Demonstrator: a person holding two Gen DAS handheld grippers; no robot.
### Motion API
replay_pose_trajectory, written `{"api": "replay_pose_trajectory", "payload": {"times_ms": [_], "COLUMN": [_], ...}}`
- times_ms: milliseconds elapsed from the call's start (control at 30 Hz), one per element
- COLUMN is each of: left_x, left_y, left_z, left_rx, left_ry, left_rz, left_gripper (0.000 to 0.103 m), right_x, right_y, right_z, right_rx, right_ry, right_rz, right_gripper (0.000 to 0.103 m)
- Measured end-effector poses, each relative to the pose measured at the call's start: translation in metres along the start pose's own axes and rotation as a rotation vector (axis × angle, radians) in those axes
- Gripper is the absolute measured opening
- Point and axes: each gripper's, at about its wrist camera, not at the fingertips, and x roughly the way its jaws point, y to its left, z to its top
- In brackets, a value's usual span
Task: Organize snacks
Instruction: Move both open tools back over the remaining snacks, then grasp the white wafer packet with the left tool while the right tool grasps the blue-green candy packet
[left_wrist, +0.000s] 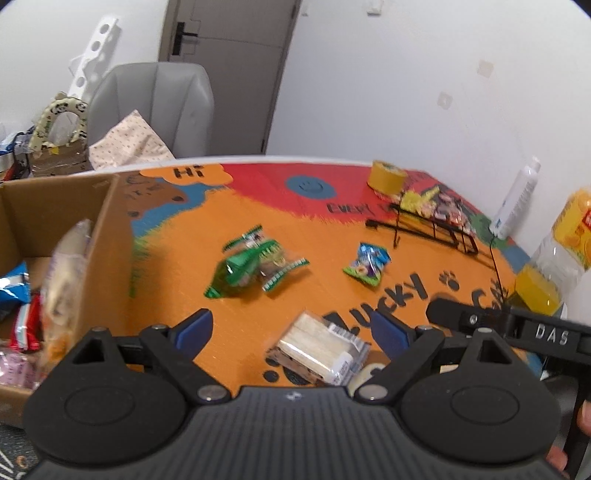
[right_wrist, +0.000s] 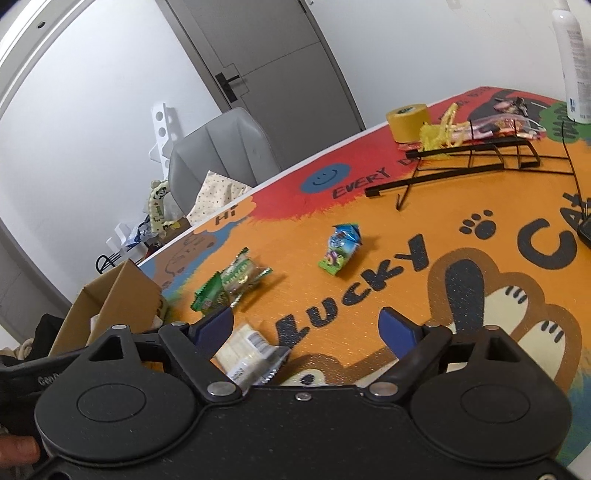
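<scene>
At far left a cardboard box (left_wrist: 66, 206) stands on the table edge, already holding several snack packets, among them a blue one and a red one, with a pale bag leaning against its inner wall. To its right, on the bright cartoon tablecloth (left_wrist: 332, 218), three snacks lie loose: a bundle of green packets (left_wrist: 255, 266) nearest the box, a clear-wrapped wafer pack (left_wrist: 321, 347) close under the cameras, and a small blue-and-green packet (left_wrist: 367, 264) further right. The left gripper (left_wrist: 291, 332) hovers above the wafer pack with its blue pads spread wide and nothing pinched. The right gripper (right_wrist: 306, 328) is likewise spread and empty over the cloth, the wafer pack (right_wrist: 255, 350) lying just inside its left finger. Further right, a black wire rack (left_wrist: 424, 225) holds a yellow packet and a dark one, beside a roll of yellow tape (left_wrist: 386, 177); a white bottle (left_wrist: 517, 199) and a bottle of yellow drink (left_wrist: 554, 266) stand at the far edge. The sorting looks partly done: some snacks are boxed or racked, three wait on the cloth, the wafer pack seemingly next.
</scene>
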Motion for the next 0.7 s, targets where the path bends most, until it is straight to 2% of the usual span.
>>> {"api": "replay_pose_trajectory", "payload": {"times_ms": [100, 367, 567, 700], "left_x": [0.011, 0.032, 0.049, 0.058], "left_y": [-0.003, -0.013, -0.015, -0.016], "left_z": [-0.004, -0.015, -0.018, -0.016], "left_rx": [0.027, 0.079, 0.119, 0.122], "left_ry": [0.042, 0.086, 0.113, 0.124], "left_rz": [-0.007, -0.02, 0.014, 0.009], "left_gripper": [0.092, 0.092, 0.092, 0.092], "right_x": [0.002, 0.01, 0.013, 0.014], "right_y": [-0.007, -0.016, -0.023, -0.028], "right_z": [-0.003, -0.015, -0.019, -0.018], "right_rx": [0.011, 0.015, 0.03, 0.043], "right_ry": [0.006, 0.038, 0.048, 0.045], "right_rz": [-0.005, -0.01, -0.016, -0.017], "right_gripper": [0.087, 0.087, 0.087, 0.087]}}
